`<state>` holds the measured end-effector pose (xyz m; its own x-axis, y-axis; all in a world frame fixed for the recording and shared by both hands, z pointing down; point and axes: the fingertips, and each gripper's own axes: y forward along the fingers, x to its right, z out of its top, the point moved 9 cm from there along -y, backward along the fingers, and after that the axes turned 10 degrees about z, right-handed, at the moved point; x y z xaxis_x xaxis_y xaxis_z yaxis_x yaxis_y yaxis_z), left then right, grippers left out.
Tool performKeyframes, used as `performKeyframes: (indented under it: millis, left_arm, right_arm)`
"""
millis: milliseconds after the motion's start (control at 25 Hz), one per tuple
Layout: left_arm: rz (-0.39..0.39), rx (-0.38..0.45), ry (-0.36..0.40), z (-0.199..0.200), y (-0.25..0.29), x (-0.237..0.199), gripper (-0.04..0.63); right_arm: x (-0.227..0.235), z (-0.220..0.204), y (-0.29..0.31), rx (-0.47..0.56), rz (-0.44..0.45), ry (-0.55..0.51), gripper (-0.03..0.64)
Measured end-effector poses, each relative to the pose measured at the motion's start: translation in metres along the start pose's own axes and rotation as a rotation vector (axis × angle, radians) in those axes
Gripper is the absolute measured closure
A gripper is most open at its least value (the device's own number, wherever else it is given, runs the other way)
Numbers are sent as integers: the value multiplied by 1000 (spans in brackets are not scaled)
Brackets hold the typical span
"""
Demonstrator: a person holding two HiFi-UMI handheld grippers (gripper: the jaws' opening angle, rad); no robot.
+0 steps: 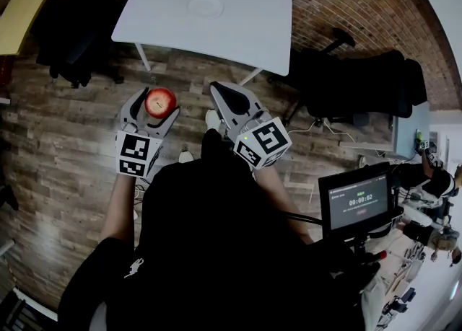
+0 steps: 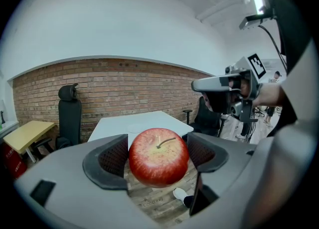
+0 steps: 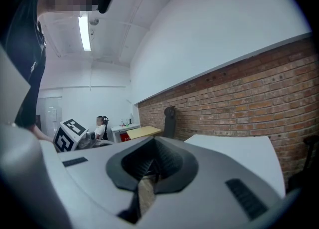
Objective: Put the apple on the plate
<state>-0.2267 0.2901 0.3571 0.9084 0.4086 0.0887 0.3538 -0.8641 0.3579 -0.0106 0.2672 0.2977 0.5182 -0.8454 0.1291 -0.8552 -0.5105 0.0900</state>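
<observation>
Your left gripper (image 1: 154,105) has its jaws spread wide and pressed against both sides of the round red apple (image 2: 158,156), which sits between the pads with its stem up. You are holding it in the air on the near side of the white rectangular table (image 1: 245,30), off the tabletop and over the wood-plank floor (image 1: 65,156). The small round white plate (image 1: 206,6) lies near the middle of that table, well apart from the apple. Your right gripper (image 3: 149,167) is just beside the left one, also short of the table's near edge. Its jaws are closed together with nothing between them.
</observation>
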Motion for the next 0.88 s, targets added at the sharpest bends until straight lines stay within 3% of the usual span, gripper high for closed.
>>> performKeyframes:
  millis: [240,880]
  left_arm:
    - [6,10,13,6,4,-4,216]
    - [4,-22,16,23,81,-2,216]
  right_arm:
    - [3,0,3,9,3,-3,614]
    - [85,-3,20,10,21,31,613]
